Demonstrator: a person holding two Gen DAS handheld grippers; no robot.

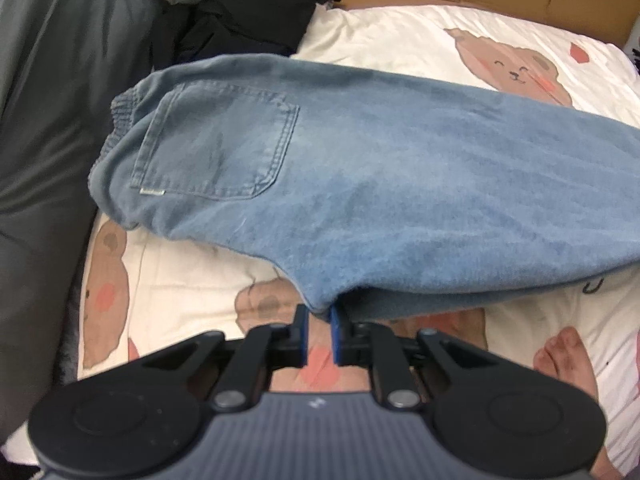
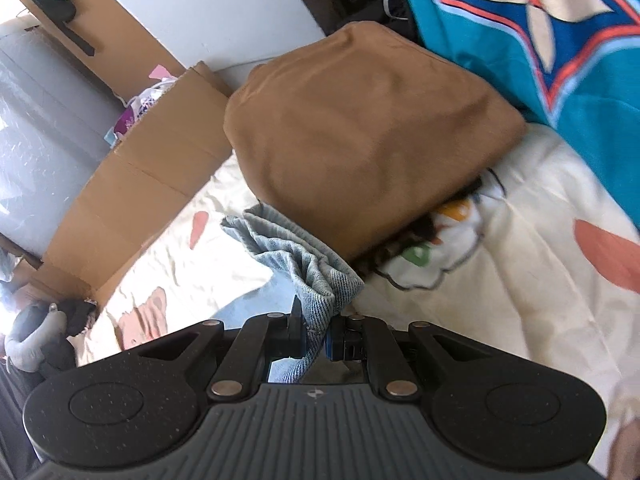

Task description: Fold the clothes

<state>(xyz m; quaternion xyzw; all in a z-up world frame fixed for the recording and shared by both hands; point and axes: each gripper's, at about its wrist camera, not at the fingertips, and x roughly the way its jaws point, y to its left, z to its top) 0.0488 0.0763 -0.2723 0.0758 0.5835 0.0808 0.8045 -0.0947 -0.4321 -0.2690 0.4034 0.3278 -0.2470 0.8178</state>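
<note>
L gripper (image 1: 320, 322) closed, blue pads pinching the near edge of the jeans (image 1: 360, 184), which lie across the bear-print quilt (image 1: 400, 36), back pocket (image 1: 218, 144) up, waistband to the left. R gripper (image 2: 315, 334) clamped on a bunched denim end (image 2: 316, 276), just in front of folded brown garment (image 2: 368, 136); teal blanket (image 2: 560, 40) behind, cardboard (image 2: 152, 168) at left.

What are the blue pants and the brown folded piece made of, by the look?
Blue pants: denim, faded light-wash, matte; twill weave shows at the bunched hem, plus a stitched patch pocket. Brown folded piece: soft matte fabric, probably brushed cotton or fleece; faint nap, no visible weave, so uncertain.
</note>
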